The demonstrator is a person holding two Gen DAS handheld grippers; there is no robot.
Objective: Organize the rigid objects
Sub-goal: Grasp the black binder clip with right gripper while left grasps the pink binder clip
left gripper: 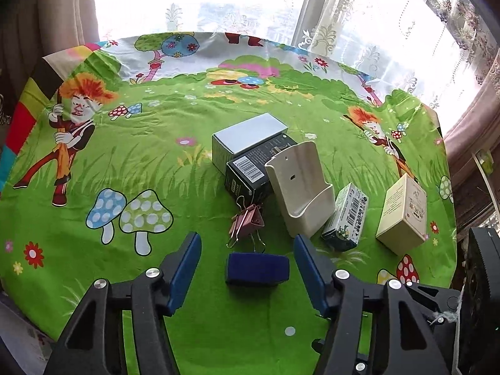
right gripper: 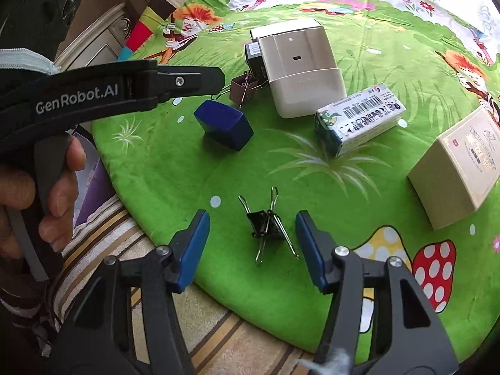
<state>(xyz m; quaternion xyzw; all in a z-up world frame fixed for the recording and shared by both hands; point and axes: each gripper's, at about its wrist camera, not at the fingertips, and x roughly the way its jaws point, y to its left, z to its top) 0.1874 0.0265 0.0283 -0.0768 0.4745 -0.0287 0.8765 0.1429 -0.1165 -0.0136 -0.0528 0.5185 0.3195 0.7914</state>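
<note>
My left gripper (left gripper: 247, 268) stands about half open astride the blue block (left gripper: 257, 269), pads clear of both its ends, holding nothing; my right gripper (right gripper: 252, 237) is likewise half open around the black binder clip (right gripper: 266, 229), pads not touching it. The clip worries me most: its wire handles splay outward, so I judge a pad could catch a handle first and flip or skid the clip across the green cloth (right gripper: 312, 281), which lies close to the near edge of the desk. The blue block's ends look slanted, so a squeeze there might squirt it forward into the pink binder clip (left gripper: 247, 220) just beyond it. Farther off, the cream holder (left gripper: 300, 187) leans against the black box (left gripper: 250, 172) and grey box (left gripper: 247, 137); a nudge could topple it. To the right lie the printed carton (left gripper: 347, 222) and the beige box (left gripper: 403, 215), well apart from both grippers.
</note>
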